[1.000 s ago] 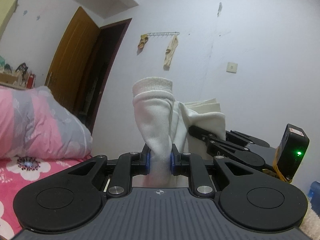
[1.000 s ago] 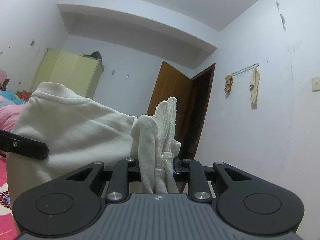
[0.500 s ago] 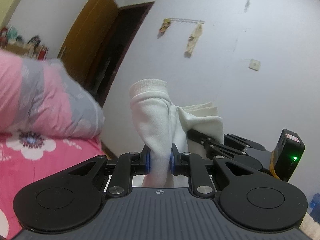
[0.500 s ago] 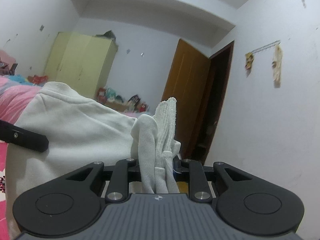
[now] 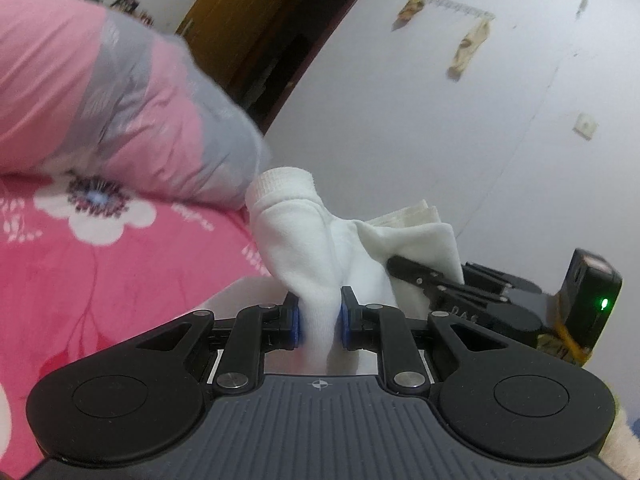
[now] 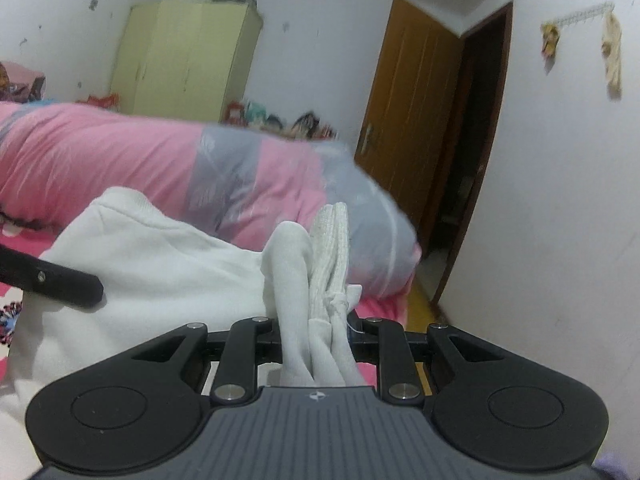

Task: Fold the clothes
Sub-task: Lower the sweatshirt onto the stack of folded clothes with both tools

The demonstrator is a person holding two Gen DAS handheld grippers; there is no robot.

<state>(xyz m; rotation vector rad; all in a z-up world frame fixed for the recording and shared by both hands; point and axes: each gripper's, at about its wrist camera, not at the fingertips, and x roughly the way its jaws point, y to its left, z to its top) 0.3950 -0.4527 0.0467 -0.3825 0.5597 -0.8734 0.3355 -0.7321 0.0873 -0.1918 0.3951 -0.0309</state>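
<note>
A white sweatshirt (image 6: 152, 264) hangs between both grippers above the pink bed. My left gripper (image 5: 319, 322) is shut on a bunched white fold (image 5: 296, 236) with a ribbed cuff on top. In the right wrist view, my right gripper (image 6: 320, 332) is shut on a second bunch of the same garment (image 6: 316, 260), ribbed edge upward. The right gripper's black fingers (image 5: 440, 284) show at the right of the left wrist view, close beside the left one. One black finger of the left gripper (image 6: 56, 280) crosses the cloth at the left of the right wrist view.
A pink floral bedsheet (image 5: 100, 264) lies below, with a pink and grey rolled quilt (image 5: 120, 100) behind it. A brown door (image 6: 412, 120) and dark doorway stand at the back. A pale green wardrobe (image 6: 188, 56) is by the far wall. The white wall (image 5: 460, 120) carries a hook rail.
Both grippers have tipped downward toward the bed, still holding the garment. The quilt and bedsheet now fill much more of both views, and the ceiling has left the right view.
</note>
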